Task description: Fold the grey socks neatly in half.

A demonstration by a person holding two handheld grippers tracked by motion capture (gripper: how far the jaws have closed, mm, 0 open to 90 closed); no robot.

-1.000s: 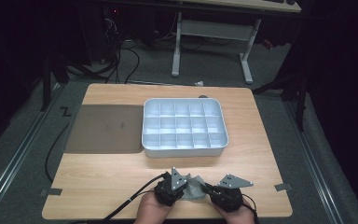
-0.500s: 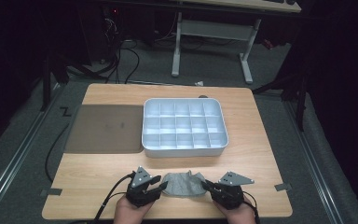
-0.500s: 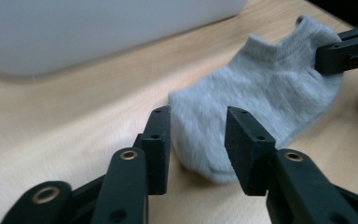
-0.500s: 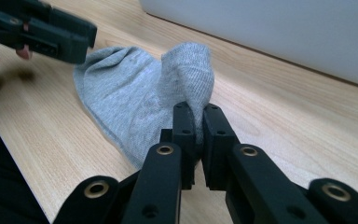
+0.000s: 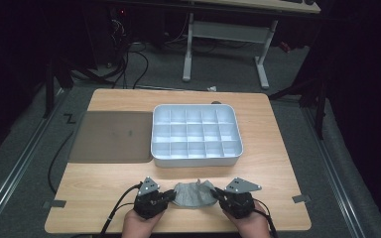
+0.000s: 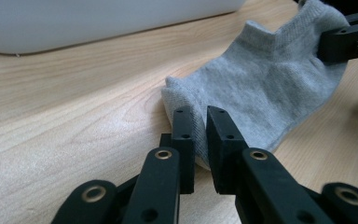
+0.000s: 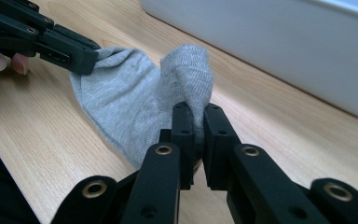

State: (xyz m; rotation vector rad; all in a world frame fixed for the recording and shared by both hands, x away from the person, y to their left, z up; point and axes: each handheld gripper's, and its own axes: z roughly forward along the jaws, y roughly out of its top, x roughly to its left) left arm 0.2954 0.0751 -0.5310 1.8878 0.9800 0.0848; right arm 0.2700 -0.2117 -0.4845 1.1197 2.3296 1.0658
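A grey ankle sock [image 5: 194, 194] lies on the wooden table near its front edge, stretched between both grippers. My left gripper [image 5: 170, 197] is shut on the sock's left end, pinching the fabric [image 6: 242, 88] between its jaws [image 6: 200, 122]. My right gripper [image 5: 217, 196] is shut on the right end, where a fold of the sock [image 7: 135, 98] rises above its jaws [image 7: 196, 122]. In the right gripper view the left gripper's fingers [image 7: 70, 49] bite the far end. A hand holds each gripper from below.
A white tray [image 5: 196, 157] divided into several empty compartments stands just beyond the sock. A dark mat [image 5: 111, 136] lies to its left. The table's front edge is right behind the hands. Cables trail from the grippers toward the lower left.
The left gripper moved left away from the right one, pulling the sock out flat between them. The right gripper stayed nearly in place.
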